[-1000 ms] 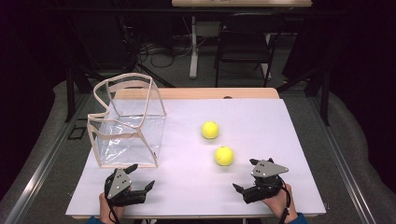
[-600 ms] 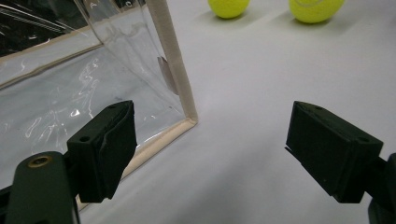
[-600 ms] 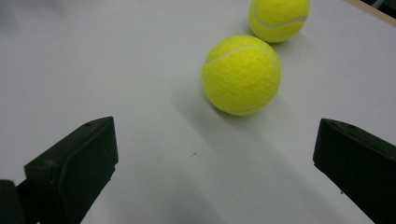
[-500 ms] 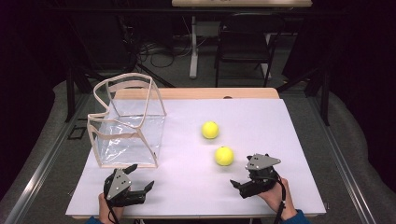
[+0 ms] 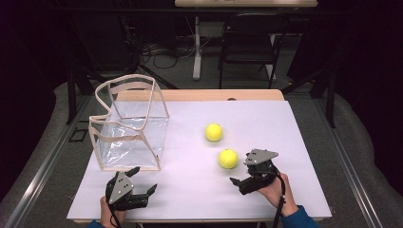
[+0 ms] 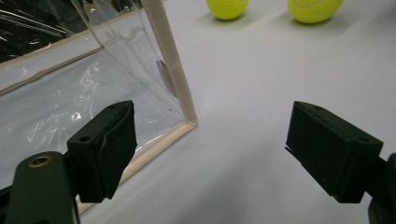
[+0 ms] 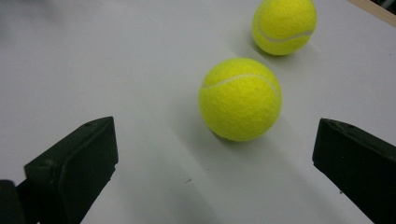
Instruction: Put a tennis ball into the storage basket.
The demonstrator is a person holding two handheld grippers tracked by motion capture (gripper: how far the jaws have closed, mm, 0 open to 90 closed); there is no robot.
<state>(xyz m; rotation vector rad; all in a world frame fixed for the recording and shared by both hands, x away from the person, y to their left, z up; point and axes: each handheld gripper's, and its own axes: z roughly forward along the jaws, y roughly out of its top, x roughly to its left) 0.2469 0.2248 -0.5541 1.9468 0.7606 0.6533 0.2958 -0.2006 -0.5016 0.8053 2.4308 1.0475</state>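
Observation:
Two yellow tennis balls lie on the white table. The near ball [image 5: 228, 158] [image 7: 240, 99] lies just ahead of my right gripper [image 5: 241, 174] [image 7: 215, 172], which is open, its jaws wide apart and a short way from the ball. The far ball [image 5: 214, 132] [image 7: 284, 25] sits behind it. A clear plastic bag with beige trim [image 5: 128, 126] [image 6: 84, 88] stands open at the left. My left gripper [image 5: 141, 180] [image 6: 224, 149] is open and empty by the bag's near corner. Both balls [image 6: 227, 8] [image 6: 314, 9] appear far off in the left gripper view.
The white table [image 5: 285, 142] ends in a wooden strip [image 5: 199, 95] at the back. A chair [image 5: 249, 45] and a desk leg [image 5: 196, 47] stand on the floor behind. A hand [image 5: 273, 190] holds each gripper near the front edge.
My right gripper has moved left and forward toward the near ball. The left gripper and the balls stay where they were.

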